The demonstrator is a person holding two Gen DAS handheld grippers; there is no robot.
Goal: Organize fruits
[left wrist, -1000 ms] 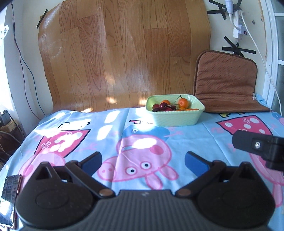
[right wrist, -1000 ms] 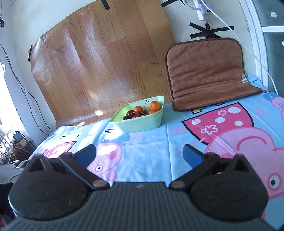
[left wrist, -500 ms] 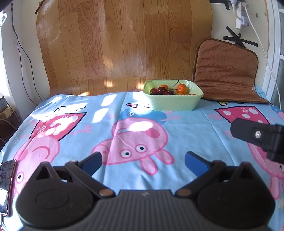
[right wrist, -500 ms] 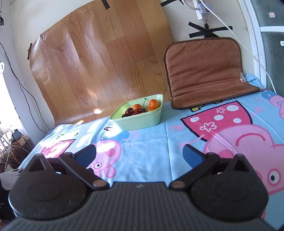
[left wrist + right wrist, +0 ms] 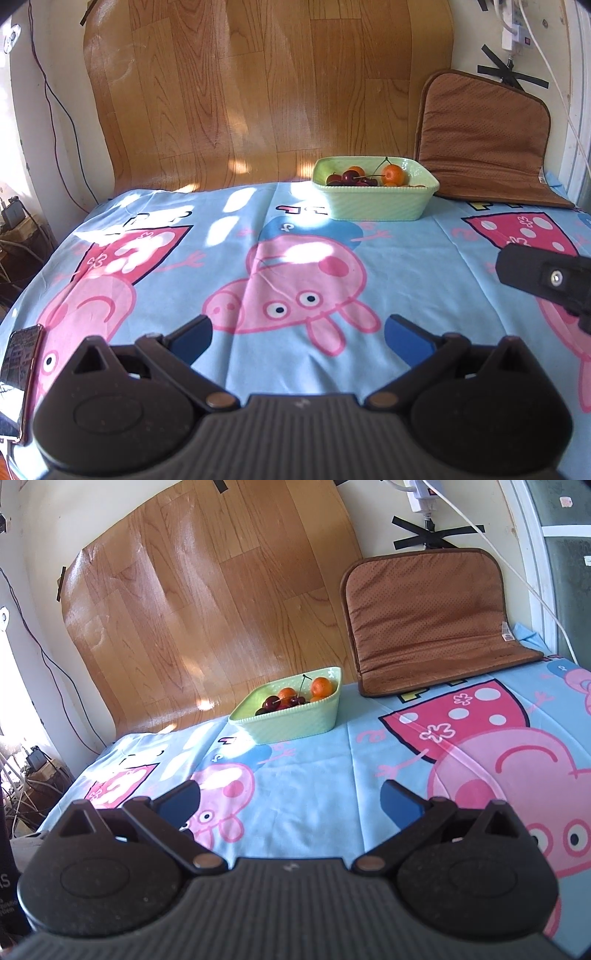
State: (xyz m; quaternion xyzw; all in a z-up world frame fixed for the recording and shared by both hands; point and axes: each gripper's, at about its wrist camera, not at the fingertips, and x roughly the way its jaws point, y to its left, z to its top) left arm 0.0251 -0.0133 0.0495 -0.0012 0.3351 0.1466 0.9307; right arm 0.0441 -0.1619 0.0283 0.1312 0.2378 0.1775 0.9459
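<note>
A pale green dish (image 5: 376, 205) (image 5: 291, 720) stands at the far side of the cartoon-print tablecloth (image 5: 295, 266) (image 5: 332, 775). It holds small oranges (image 5: 393, 174) (image 5: 320, 686) and dark red cherries (image 5: 349, 178) (image 5: 271, 703). My left gripper (image 5: 298, 334) hangs open over the near part of the cloth, with nothing between its blue-tipped fingers. My right gripper (image 5: 291, 799) is open too and holds nothing. Part of the right gripper's black body (image 5: 546, 278) shows at the right edge of the left wrist view. Both grippers are well short of the dish.
A brown cushion (image 5: 484, 136) (image 5: 432, 624) leans against the wall right of the dish. A wood-pattern sheet (image 5: 266, 88) (image 5: 207, 590) covers the wall behind. A phone (image 5: 20, 373) lies at the cloth's near left edge. Cables and a power strip (image 5: 421, 491) hang on the wall.
Both cameras have pulled back and tilted, so the dish now sits farther and higher in each view. Both grippers stayed open and empty.
</note>
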